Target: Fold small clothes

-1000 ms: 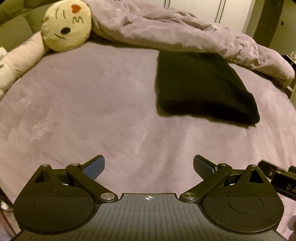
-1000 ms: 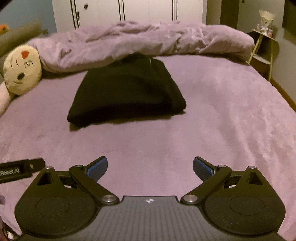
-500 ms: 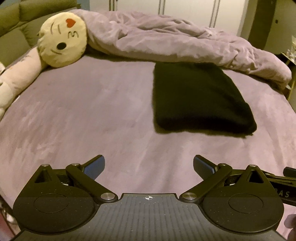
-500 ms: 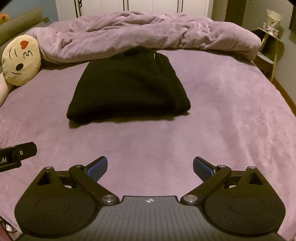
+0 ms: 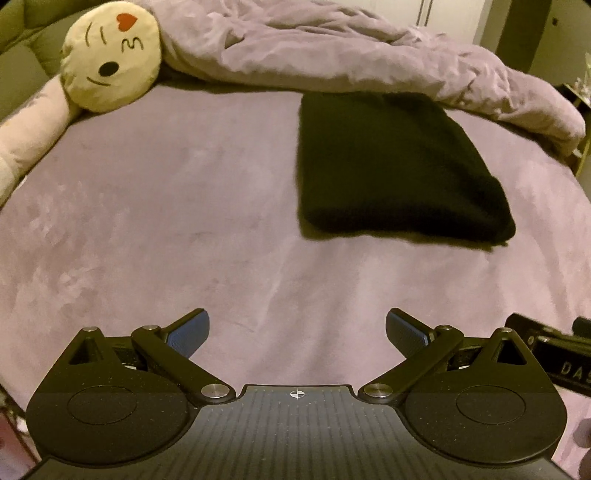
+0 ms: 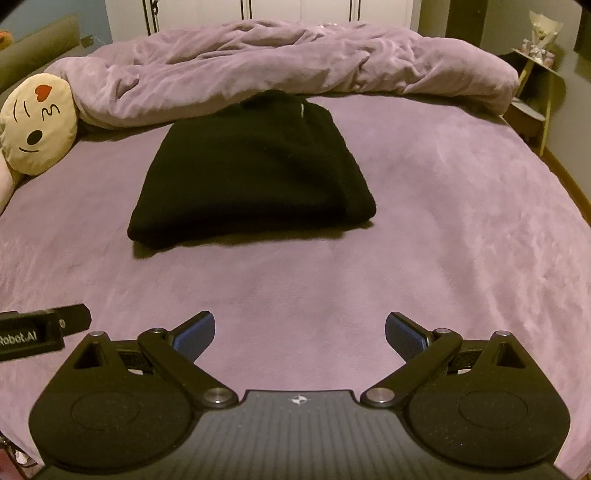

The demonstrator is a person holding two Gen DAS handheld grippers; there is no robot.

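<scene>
Both wrist views at the same instant. The left gripper [image 5: 297, 330] was held above the purple bedspread [image 5: 155, 221] with its blue-padded fingers [image 5: 190, 334] spread wide and nothing between them; the right gripper [image 6: 300, 331] was in the same condition, its jaws fully apart and empty over the same cover. The folded black garment [image 5: 391, 166] lay flat as a compact rectangle on the bedspread, well ahead of both grippers and touched by neither. In the right wrist view the black garment [image 6: 255, 173] sat left of centre, its far end lying against the rumpled purple duvet [image 6: 280, 66] bunched along the far side of the bed. A round cream cushion with a winking face and red heart [image 5: 110, 55] rested at the far left, partly under the edge of the duvet and well apart from the garment. The black body of the opposite gripper showed at the right edge of the left view and at the left edge of the right view. White wardrobe doors [image 6: 295, 9] stood behind the bed.
</scene>
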